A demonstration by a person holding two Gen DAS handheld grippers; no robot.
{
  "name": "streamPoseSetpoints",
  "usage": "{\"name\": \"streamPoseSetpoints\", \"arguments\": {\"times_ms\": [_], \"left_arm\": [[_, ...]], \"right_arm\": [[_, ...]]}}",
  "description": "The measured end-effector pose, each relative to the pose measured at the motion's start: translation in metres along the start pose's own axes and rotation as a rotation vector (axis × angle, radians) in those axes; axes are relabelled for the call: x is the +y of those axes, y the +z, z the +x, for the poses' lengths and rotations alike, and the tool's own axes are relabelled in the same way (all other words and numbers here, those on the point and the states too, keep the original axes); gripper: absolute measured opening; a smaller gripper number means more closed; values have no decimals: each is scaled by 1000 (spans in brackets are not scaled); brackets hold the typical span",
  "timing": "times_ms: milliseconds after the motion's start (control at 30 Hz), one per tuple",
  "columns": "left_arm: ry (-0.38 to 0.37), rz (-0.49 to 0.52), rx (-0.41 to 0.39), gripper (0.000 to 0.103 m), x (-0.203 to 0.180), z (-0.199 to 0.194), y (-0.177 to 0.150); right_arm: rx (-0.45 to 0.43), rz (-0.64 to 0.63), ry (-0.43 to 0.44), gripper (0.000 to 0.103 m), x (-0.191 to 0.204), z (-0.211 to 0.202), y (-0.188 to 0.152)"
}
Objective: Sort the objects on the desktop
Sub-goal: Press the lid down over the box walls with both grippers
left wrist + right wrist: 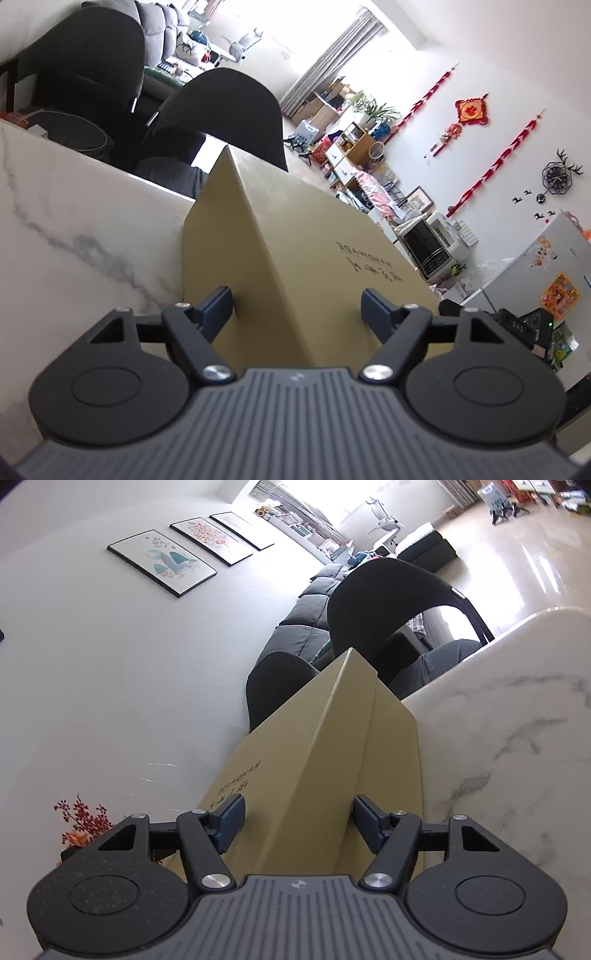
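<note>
Item: 1 kraft cardboard box (295, 236) on marble counter (74, 229), likely light, stiff, smooth; left gripper (297, 306) and right gripper (297, 821) each straddle an edge, whether clamped unclear.

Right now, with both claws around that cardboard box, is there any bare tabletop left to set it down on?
Yes. The marble table shows a bare stretch on one side of the cardboard box, running to the edge by the black chairs. The right wrist view shows bare marble beside the box too. It is crowded only at the box itself, which fills the space between the left claw and right claw.
</note>
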State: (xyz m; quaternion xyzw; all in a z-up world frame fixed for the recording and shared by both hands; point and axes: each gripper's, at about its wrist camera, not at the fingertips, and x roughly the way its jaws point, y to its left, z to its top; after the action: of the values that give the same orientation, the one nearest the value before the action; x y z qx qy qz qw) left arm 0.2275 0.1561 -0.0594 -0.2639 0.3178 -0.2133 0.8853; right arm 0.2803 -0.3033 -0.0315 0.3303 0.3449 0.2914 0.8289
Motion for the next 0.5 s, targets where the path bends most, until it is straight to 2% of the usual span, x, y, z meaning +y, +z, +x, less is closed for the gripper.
{"name": "streamPoseSetpoints", "arguments": {"times_ms": [367,467,500], "left_arm": [[-44,70,-107,73,0,-12,-19],[-59,68,-137,74,2,-12,-22],[-64,60,-138,78,4,-12,-22]], "right_arm": [[-28,-60,-53,68,13,-4,-8],[-41,-54,-44,68,10,-4,-11],[-45,-53,-44,68,10,-4,-12]]}}
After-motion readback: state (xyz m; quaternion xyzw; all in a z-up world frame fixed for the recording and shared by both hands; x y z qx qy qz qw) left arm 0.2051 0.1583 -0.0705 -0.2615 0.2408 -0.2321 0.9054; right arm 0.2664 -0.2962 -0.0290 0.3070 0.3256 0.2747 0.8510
